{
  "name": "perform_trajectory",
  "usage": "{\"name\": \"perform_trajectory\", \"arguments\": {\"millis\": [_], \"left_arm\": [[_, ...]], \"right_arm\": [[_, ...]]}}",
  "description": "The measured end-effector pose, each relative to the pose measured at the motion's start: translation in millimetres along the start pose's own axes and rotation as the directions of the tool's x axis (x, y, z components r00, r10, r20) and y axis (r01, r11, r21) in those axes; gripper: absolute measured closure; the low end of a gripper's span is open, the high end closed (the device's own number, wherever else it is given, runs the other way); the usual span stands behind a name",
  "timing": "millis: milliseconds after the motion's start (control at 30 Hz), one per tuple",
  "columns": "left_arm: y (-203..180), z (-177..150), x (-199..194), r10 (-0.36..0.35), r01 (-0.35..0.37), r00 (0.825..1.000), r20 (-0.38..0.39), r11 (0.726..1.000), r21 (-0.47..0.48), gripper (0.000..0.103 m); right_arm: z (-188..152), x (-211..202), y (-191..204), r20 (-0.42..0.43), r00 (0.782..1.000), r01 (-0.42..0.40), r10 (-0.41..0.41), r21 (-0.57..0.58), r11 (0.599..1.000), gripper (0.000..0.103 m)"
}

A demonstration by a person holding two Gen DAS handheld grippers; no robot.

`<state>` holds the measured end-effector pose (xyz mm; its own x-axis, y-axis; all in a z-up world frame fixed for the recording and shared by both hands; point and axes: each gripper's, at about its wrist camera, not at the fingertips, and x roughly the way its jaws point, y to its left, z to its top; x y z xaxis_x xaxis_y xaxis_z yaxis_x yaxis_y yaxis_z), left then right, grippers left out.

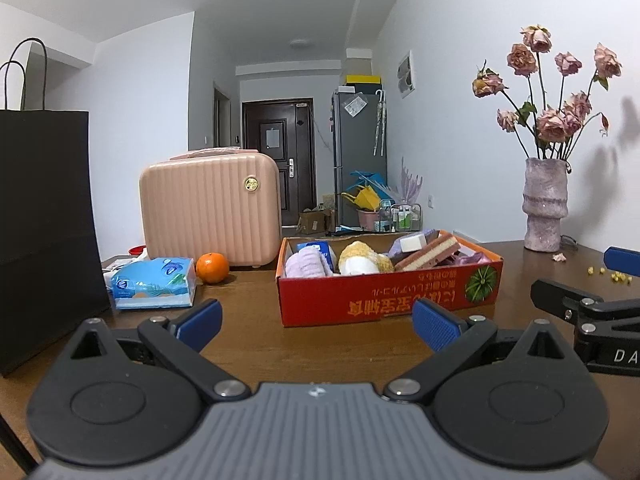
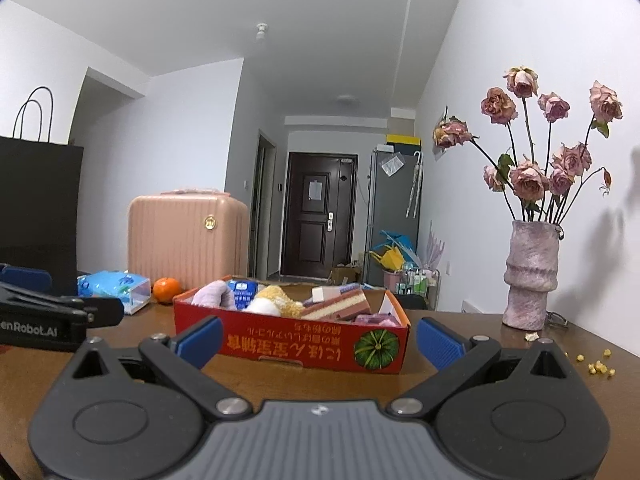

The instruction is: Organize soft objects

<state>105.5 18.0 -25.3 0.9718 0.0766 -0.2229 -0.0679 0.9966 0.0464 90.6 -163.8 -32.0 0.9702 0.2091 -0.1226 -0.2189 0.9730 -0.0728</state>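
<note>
The box (image 1: 384, 296) is red with orange writing and a green pumpkin picture. Inside it are a light purple fuzzy thing (image 1: 308, 262), a yellow and white fluffy thing (image 1: 362, 258) and a pink and cream striped sponge (image 1: 430, 254). Left of the box sit an orange fruit (image 1: 212, 267), a blue tissue pack (image 1: 154, 282) and a pink ribbed case (image 1: 210, 208). The bench (image 1: 256, 344) is brown.

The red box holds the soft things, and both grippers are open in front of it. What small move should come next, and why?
Probably ease the left gripper forward toward the red box. Both it and the right gripper are open and hold nothing, and the lilac towel lies near the box's left end.
</note>
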Motion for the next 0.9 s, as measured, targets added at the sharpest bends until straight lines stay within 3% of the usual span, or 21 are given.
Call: {"name": "perform_trajectory", "arguments": {"millis": [900], "left_arm": [[0.0, -7.2, -5.3, 0.005, -0.005, 1.0, 0.012, 1.0, 0.006, 0.0]], "right_arm": [[-3.2, -4.5, -0.9, -0.012, 1.0, 0.012, -0.012, 0.001, 1.0, 0.0]]}}
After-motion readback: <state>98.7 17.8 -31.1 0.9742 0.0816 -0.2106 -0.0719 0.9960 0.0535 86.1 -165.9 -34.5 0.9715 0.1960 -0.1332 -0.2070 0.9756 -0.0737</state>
